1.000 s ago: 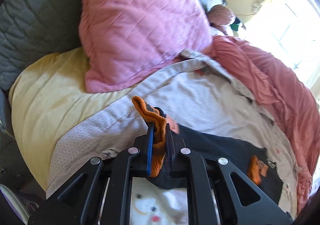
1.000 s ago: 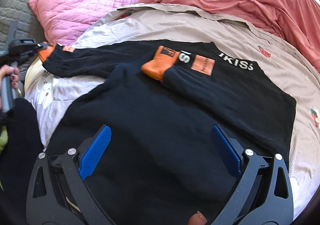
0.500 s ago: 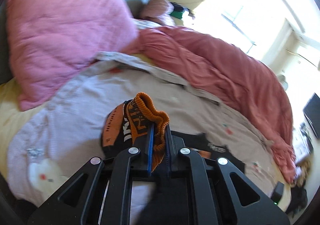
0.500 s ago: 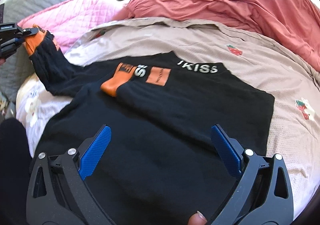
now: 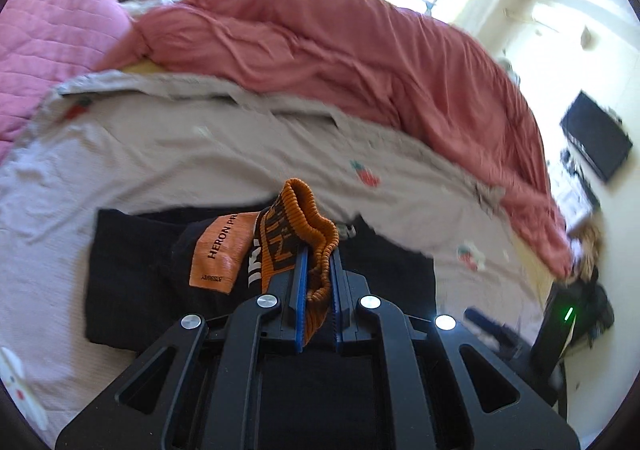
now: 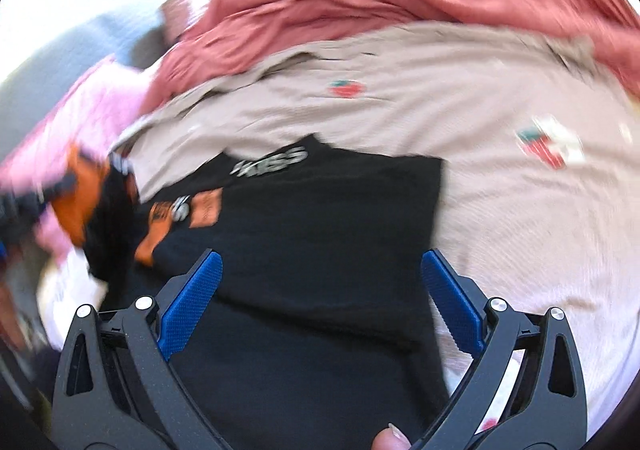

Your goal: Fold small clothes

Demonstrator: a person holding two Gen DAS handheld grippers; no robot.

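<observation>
On the bed (image 5: 168, 154), a small black sweater (image 6: 320, 234) with orange cuffs lies spread on a beige sheet printed with strawberries. It is about the middle of the bed, nearer the close edge. A crumpled red blanket (image 5: 360, 62) is bunched along the far side, and a pink pillow (image 5: 44, 50) sits at the far left. The left tool (image 5: 318, 282) has its blue pads pressed together on an orange ribbed cuff (image 5: 308, 226), pinching it and holding that sleeve up above the black body; an orange label on the sleeve shows just left of the cuff. From the right wrist view, which is blurred, the right tool (image 6: 320, 298) is spread wide and holds nothing, poised over the near part of the sweater. In that view the other sleeve (image 6: 168, 222) already lies folded across the chest, its orange cuff resting on the black cloth beside the white lettering. The lifted sleeve appears at the far left of that view, raised off the bed. Judging by this, the fold is at an early to middle stage: one sleeve is in, the second is in hand but not yet laid down. Still to come, it seems, are setting that sleeve across the body and folding the body itself into a compact shape.
</observation>
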